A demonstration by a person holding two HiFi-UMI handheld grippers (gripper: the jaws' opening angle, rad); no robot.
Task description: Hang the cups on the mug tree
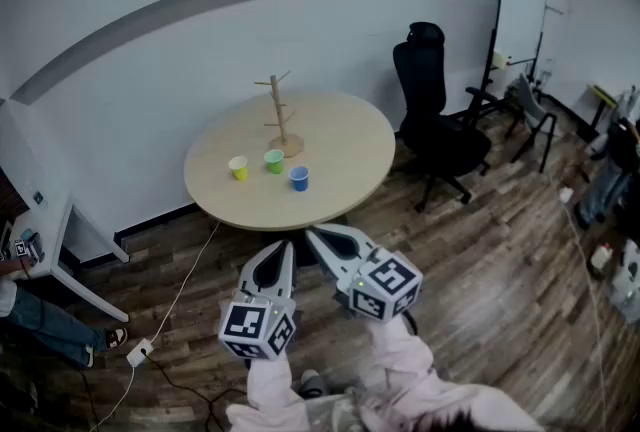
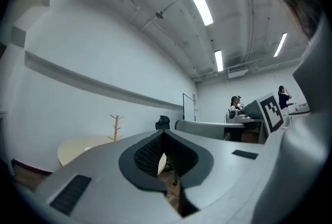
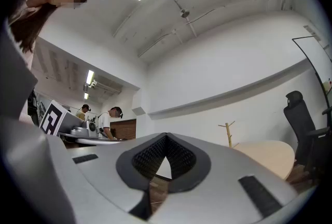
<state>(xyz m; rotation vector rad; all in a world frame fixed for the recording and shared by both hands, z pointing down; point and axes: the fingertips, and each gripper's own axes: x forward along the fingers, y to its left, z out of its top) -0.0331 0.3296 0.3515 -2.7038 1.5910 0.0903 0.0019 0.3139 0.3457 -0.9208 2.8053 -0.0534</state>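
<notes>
Table: round, pale top (image 1: 340, 152), standing on a plank floor (image 1: 480, 260) close to a white wall.
Mug tree: wooden (image 1: 279, 115), upright near the table's far edge, left of the middle. Every peg is bare.
Yellow cup: (image 1: 238, 168) upright on the table, toward the left edge, in front of the mug tree and to its left.
Green cup: (image 1: 274, 161) upright, just beside the yellow cup on its right, close to the tree's base. Contact with the base cannot be told.
Blue cup: (image 1: 298, 178) upright, right of the green cup and closer to the near edge, apart from the other two.
Left gripper: (image 1: 288, 246) held off the table, short of its near edge and above the floor, pointing toward the table.
Left fingers: (image 2: 147, 155) pressed together at the tips, with nothing between them.
Right gripper: (image 1: 312, 233) just beside the left one, also short of the near edge, aimed toward the table and slightly upward.
Right fingers: (image 3: 148, 158) pressed together at the tips, with nothing between them.
Office chair: black (image 1: 432, 120), on the floor beyond the table's right edge, apart from it.
Whiteboard: (image 1: 522, 15) standing behind the chair, by the wall.
Power strip: white (image 1: 138, 352), on the floor off the table's near-left side, with a pale cable running up toward the table.
</notes>
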